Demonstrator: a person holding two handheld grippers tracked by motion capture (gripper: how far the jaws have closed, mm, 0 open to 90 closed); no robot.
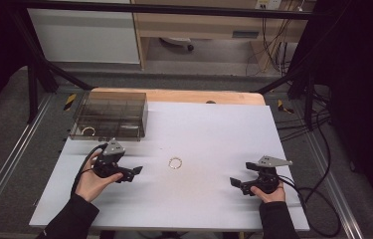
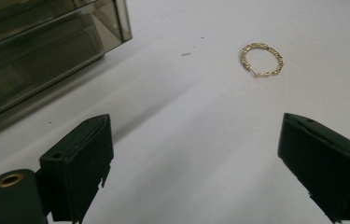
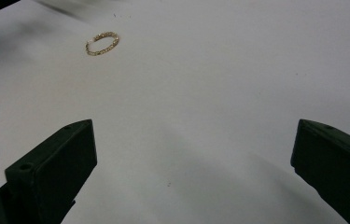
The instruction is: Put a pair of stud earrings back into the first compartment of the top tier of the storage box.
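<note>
Overhead view, close gripper views, shared bracelet (image 1: pixel 175 163)

In the left gripper view the smoked plastic organizer box (image 2: pixel 46 51) runs off the top and left edges, and its tinted walls blur whatever lies in its compartments. In the high view a small gold ring-shape (image 1: pixel 88 131) in its near-left compartment is too small to identify. The gold chain bracelet's (image 1: pixel 175 163) clasp is too small to read there.
</note>
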